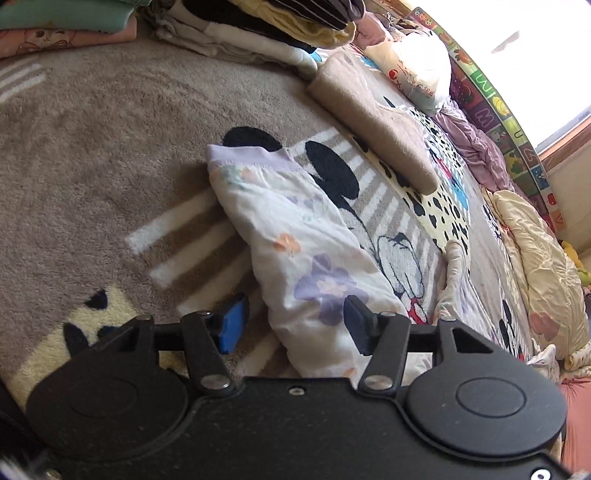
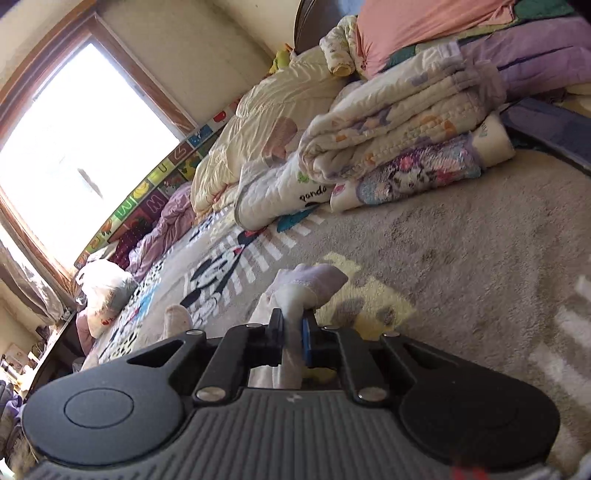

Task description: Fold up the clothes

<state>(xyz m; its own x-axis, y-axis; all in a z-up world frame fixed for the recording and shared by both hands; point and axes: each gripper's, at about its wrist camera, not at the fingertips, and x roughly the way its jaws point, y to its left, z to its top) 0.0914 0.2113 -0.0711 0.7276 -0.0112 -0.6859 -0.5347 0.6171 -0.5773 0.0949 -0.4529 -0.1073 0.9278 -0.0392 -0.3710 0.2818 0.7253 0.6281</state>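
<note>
A white floral garment with a lilac waistband lies folded lengthwise on the grey cartoon-print blanket. My left gripper is open, its fingers on either side of the garment's near end, just above it. In the right wrist view my right gripper is shut on the same garment, pinching its white fabric near the lilac band and holding it slightly off the blanket.
Stacks of folded clothes lie at the far edge. A folded beige blanket and pillows lie to the right. Folded quilts pile up ahead of the right gripper. A window is on the left wall.
</note>
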